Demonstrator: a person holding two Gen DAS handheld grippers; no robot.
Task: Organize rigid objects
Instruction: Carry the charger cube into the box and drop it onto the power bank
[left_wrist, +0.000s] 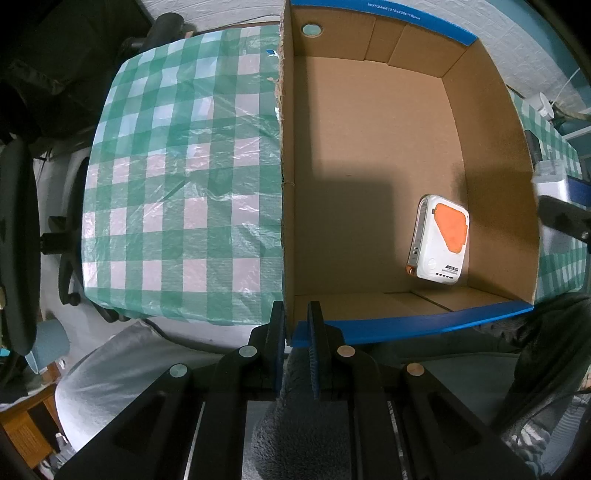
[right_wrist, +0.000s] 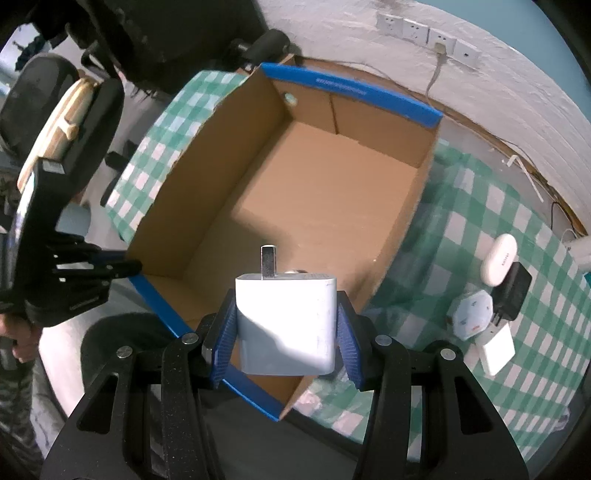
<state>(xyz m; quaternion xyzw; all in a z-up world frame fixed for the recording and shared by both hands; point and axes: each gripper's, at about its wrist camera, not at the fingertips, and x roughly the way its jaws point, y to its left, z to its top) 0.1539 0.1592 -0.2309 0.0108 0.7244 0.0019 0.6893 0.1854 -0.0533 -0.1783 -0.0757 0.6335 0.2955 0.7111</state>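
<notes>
An open cardboard box (left_wrist: 491, 155) with blue rims stands on the green checked table; it also shows in the right wrist view (right_wrist: 399, 236). A white and orange device (left_wrist: 439, 242) lies on its floor near the right wall. My left gripper (left_wrist: 297, 325) is shut on the box's near left corner. My right gripper (right_wrist: 286, 332) is shut on a white plug charger (right_wrist: 286, 321), prongs forward, held above the box's near end. The left gripper (right_wrist: 122, 267) also shows at the box corner in the right wrist view.
To the right of the box lie a white oval case (right_wrist: 498, 258), a black adapter (right_wrist: 515, 291), a white hexagonal item (right_wrist: 472, 314) and a flat white block (right_wrist: 496, 349). Wall sockets (right_wrist: 428, 35) are behind. An office chair (left_wrist: 22, 236) stands at the left.
</notes>
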